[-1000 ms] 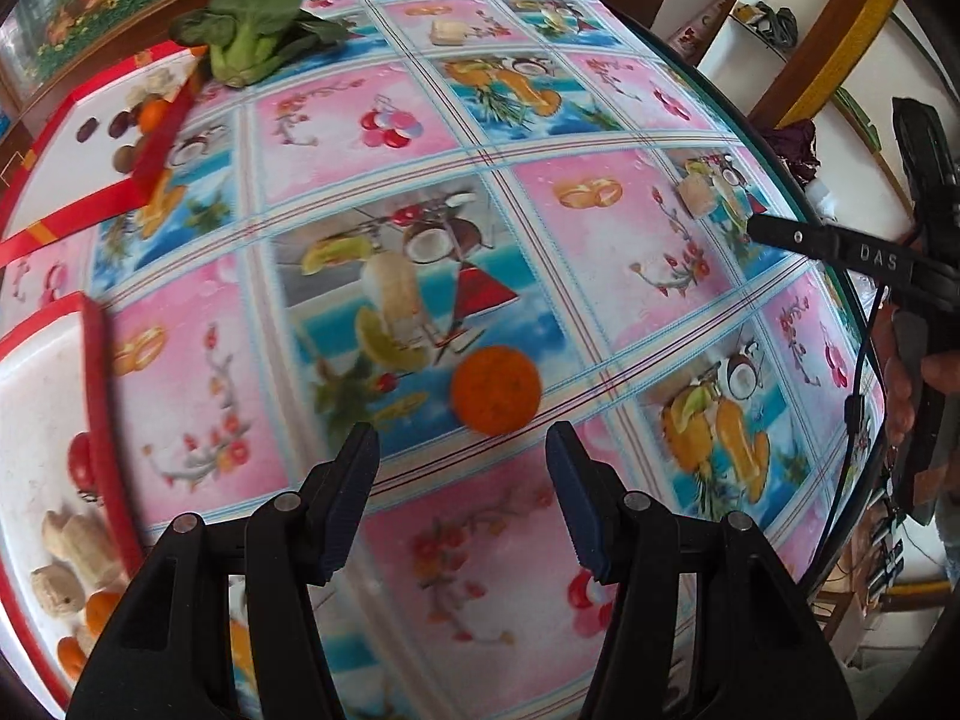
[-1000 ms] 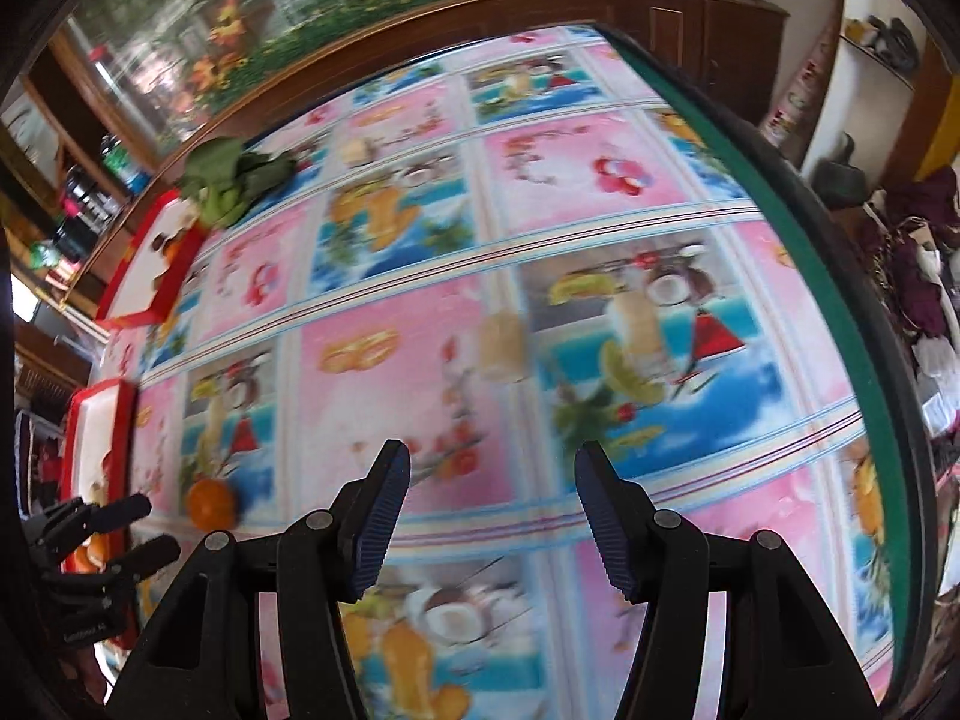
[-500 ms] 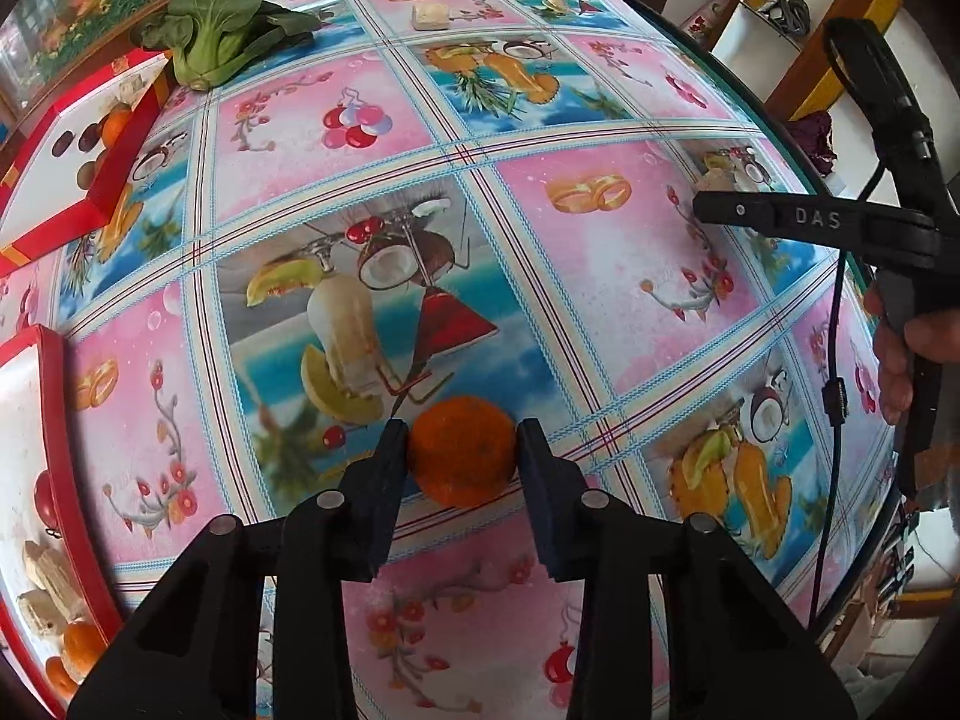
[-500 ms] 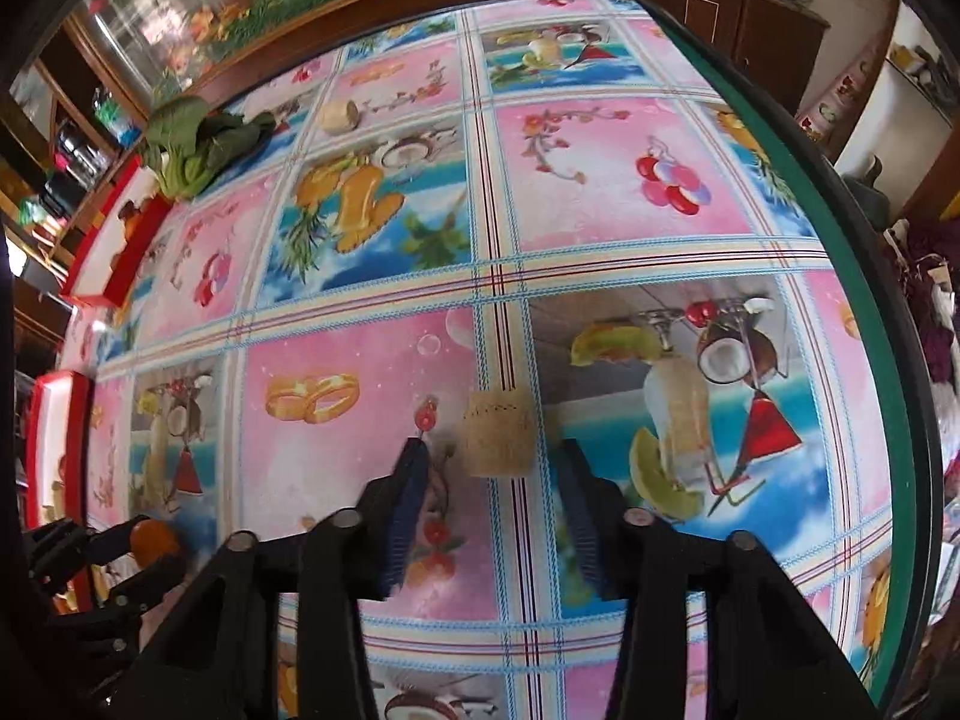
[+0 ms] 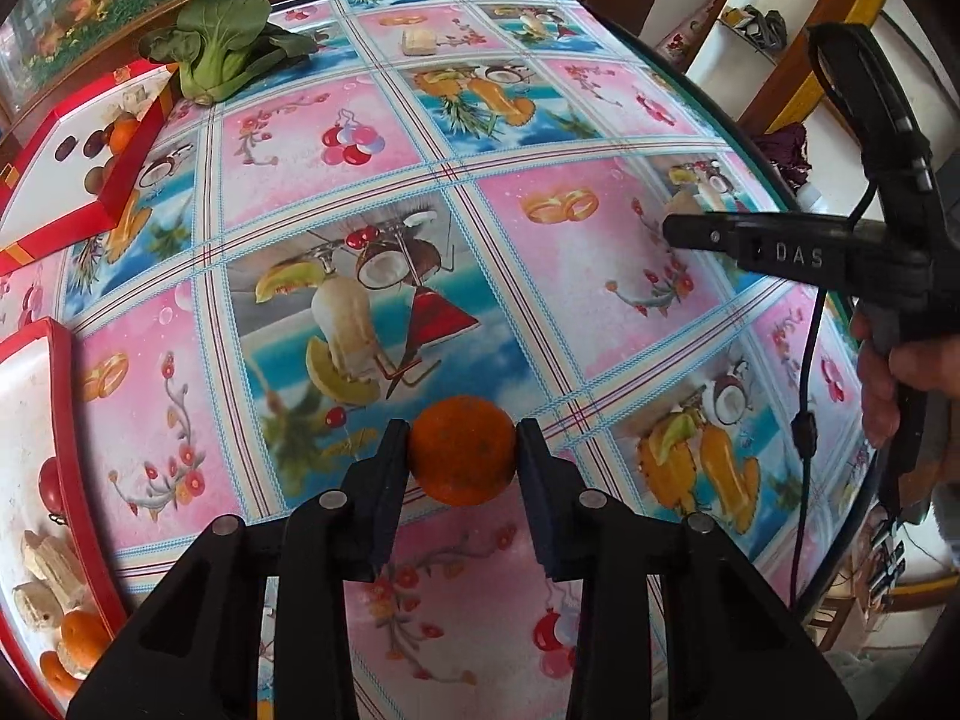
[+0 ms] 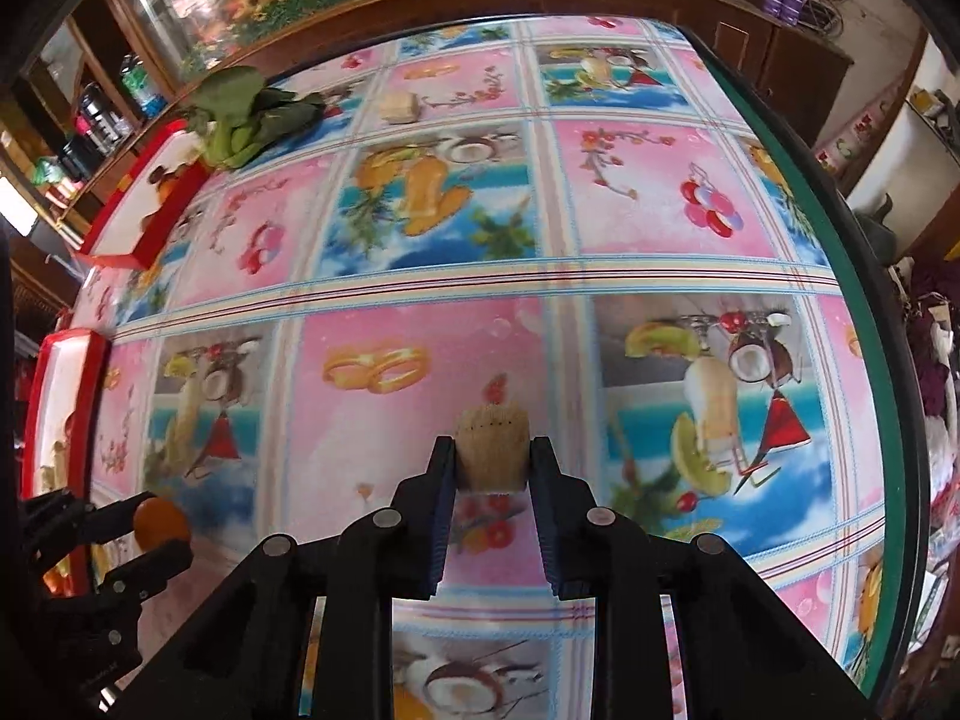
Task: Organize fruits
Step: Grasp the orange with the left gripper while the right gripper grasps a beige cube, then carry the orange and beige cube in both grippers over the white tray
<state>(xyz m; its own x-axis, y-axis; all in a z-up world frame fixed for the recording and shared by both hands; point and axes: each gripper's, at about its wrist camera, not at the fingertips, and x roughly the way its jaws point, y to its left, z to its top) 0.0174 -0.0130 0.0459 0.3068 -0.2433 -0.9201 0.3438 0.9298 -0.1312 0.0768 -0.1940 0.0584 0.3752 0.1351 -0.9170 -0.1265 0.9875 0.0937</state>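
Left hand-held gripper (image 5: 462, 456) clamped on orange (image 5: 463, 450), near centre of surface (image 5: 600, 276). Right hand-held gripper (image 6: 492, 459) closing on beige chunk (image 6: 492, 450), pads already pressed. Risk: orange held near fingertips, roll-out likely if lifted fast toward red tray (image 5: 60, 396) at left.

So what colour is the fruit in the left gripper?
Orange: the fruit is a deep, slightly speckled orange all over. It shows best in the left wrist view.

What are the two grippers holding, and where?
Left gripper pinches the orange by its sides. Right gripper, still closing, presses the tan chunk by its sides.
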